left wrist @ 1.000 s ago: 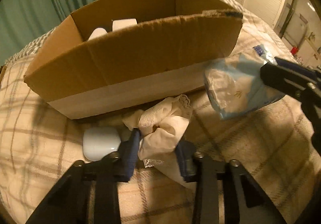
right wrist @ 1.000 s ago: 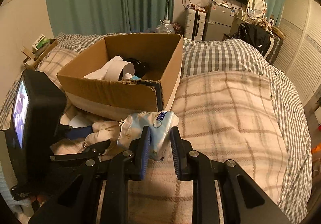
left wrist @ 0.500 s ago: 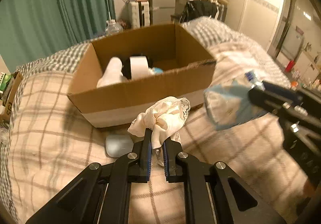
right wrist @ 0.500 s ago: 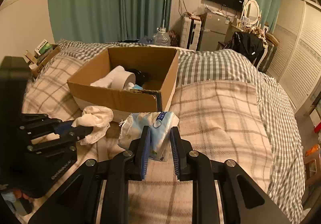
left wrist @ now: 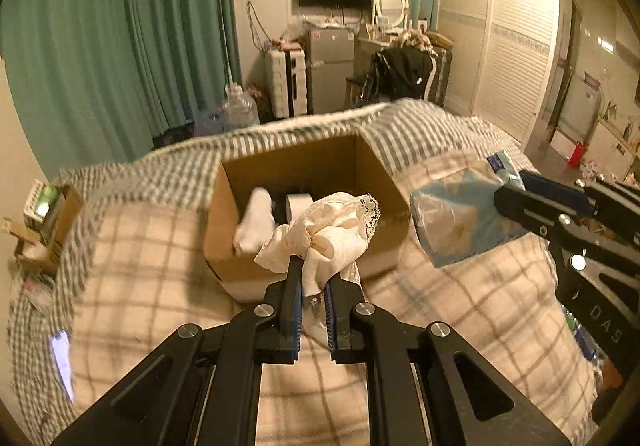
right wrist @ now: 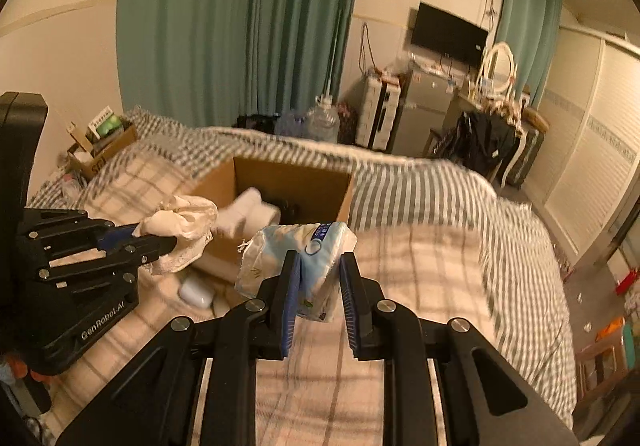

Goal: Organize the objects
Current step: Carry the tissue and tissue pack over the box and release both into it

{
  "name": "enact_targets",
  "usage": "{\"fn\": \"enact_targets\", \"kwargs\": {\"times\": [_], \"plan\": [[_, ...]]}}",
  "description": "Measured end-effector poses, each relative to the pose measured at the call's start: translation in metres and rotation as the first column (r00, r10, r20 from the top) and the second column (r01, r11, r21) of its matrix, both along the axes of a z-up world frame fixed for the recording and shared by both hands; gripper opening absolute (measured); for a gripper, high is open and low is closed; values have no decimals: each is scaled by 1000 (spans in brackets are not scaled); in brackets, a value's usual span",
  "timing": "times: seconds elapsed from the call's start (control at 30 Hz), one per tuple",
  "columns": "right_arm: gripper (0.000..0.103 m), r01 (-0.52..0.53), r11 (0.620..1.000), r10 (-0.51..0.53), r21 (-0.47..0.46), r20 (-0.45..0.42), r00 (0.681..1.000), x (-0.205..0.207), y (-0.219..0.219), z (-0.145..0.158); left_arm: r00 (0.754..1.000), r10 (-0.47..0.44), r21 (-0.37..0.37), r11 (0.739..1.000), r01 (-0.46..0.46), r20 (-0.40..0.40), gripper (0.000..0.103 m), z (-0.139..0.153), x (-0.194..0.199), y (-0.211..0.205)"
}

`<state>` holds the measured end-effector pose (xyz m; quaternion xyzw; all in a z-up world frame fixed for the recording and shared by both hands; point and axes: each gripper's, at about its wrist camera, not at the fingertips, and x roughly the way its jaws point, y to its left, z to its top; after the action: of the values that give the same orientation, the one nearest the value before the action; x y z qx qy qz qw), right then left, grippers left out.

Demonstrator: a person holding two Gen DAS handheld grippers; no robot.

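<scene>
My left gripper (left wrist: 311, 278) is shut on a cream lace cloth (left wrist: 332, 230) and holds it in the air in front of an open cardboard box (left wrist: 372, 182) on the bed. The cloth also shows in the right wrist view (right wrist: 180, 230). My right gripper (right wrist: 318, 278) is shut on a light blue tissue pack (right wrist: 296, 258), lifted above the blanket to the right of the box (right wrist: 296, 174). The pack also shows in the left wrist view (left wrist: 460, 214). The box holds a white sock (left wrist: 256, 222), a white roll (left wrist: 298, 202) and something dark.
A small white case (right wrist: 196, 294) lies on the plaid blanket (right wrist: 420, 278) in front of the box. A small box of items (left wrist: 48, 218) sits at the bed's far left. A fridge, suitcase and water jug stand beyond the bed.
My left gripper closed on the cloth and lifted it off the bed. Both grippers rose and pulled back from the box, the right one still holding the tissue pack.
</scene>
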<state>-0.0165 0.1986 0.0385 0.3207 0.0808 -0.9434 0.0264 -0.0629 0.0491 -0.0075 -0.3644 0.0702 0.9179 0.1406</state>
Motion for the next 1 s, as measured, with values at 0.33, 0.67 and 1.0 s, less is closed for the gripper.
{"fn": "enact_targets", "kwargs": {"times": [0.33, 0.67, 1.0], "plan": [[19, -43, 999, 44, 16, -64, 997, -63, -7, 60, 997, 47, -31, 998, -50, -67, 9, 45, -56, -11], [19, -56, 998, 57, 34, -18, 998, -155, -8, 41, 996, 66, -68, 995, -70, -54, 9, 33, -134, -11], [19, -67, 998, 65, 13, 121, 991, -223, -5, -51, 996, 65, -105, 993, -59, 60, 9, -41, -186, -3]]}}
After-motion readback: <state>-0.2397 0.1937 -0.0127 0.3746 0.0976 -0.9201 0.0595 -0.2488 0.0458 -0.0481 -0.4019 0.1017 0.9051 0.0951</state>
